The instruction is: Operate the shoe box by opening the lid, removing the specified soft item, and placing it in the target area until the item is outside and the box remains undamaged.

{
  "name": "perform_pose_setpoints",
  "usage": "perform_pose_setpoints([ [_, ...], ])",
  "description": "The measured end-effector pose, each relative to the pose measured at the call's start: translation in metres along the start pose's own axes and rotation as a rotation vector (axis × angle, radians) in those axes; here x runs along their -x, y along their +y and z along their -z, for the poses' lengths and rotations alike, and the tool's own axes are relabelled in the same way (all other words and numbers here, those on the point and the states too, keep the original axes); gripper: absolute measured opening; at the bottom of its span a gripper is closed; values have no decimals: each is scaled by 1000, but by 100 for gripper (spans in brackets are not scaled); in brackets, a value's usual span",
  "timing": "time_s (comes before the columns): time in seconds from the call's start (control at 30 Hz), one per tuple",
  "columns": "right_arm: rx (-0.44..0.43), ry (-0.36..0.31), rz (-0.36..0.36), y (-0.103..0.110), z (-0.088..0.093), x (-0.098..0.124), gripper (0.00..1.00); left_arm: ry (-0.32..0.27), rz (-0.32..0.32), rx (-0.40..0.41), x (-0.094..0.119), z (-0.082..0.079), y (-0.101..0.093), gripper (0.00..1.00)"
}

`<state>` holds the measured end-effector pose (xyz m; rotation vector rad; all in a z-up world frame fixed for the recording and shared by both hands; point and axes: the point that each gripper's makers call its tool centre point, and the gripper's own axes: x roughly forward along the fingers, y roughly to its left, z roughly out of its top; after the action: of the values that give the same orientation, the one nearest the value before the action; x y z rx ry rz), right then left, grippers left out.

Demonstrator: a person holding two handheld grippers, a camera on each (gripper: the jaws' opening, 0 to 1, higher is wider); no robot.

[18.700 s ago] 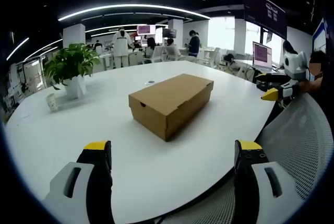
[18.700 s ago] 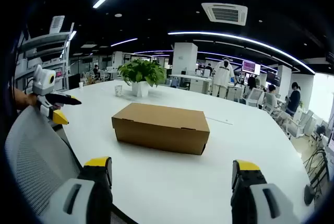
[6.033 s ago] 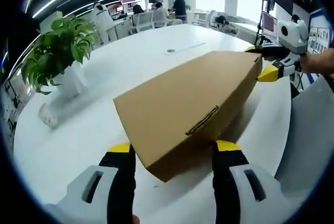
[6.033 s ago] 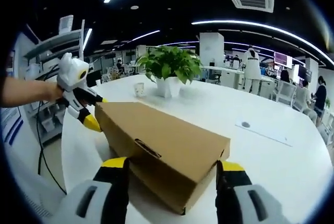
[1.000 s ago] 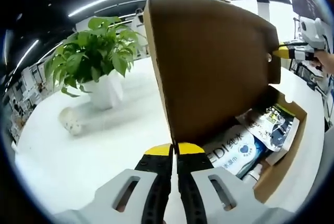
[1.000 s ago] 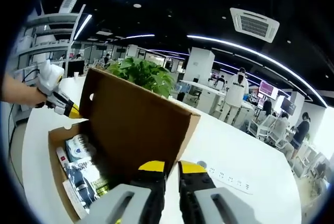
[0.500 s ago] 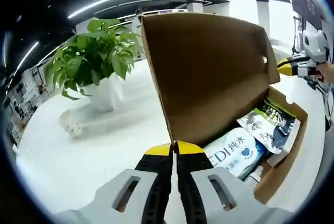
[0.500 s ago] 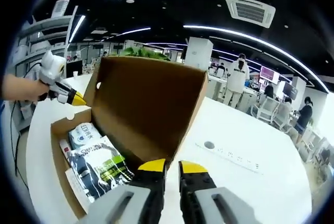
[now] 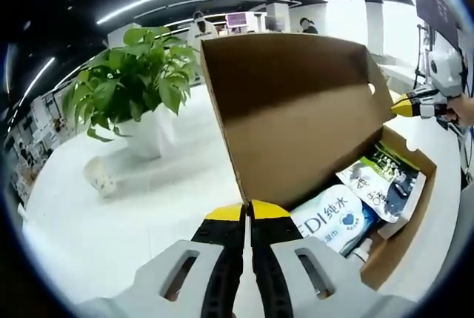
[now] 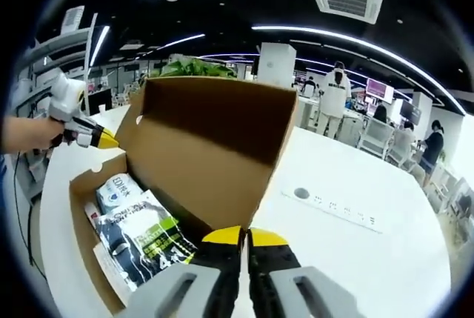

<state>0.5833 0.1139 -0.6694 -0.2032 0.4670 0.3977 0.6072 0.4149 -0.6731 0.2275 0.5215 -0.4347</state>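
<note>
The lid [image 9: 296,110] has swung from shut to raised open; packets [image 10: 137,233] inside the box are now exposed.

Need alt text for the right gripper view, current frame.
The right gripper, jaws closed, pinches the edge of the raised lid of an open cardboard shoe box on a white table. Soft packets lie inside, and the left gripper holds the lid's far corner.

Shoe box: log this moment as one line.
shoe box: open | lid: raised | left tongs: shut on lid | right tongs: shut on lid | blue-white pack, dark pack: inside
</note>
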Motion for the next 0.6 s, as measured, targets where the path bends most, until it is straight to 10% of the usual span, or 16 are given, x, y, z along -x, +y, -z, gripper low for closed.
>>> perform_pose_setpoints([
  [0.6,-99,46,-26,-11,-5,-15,0,36,3,33,-7,-10,2,0],
])
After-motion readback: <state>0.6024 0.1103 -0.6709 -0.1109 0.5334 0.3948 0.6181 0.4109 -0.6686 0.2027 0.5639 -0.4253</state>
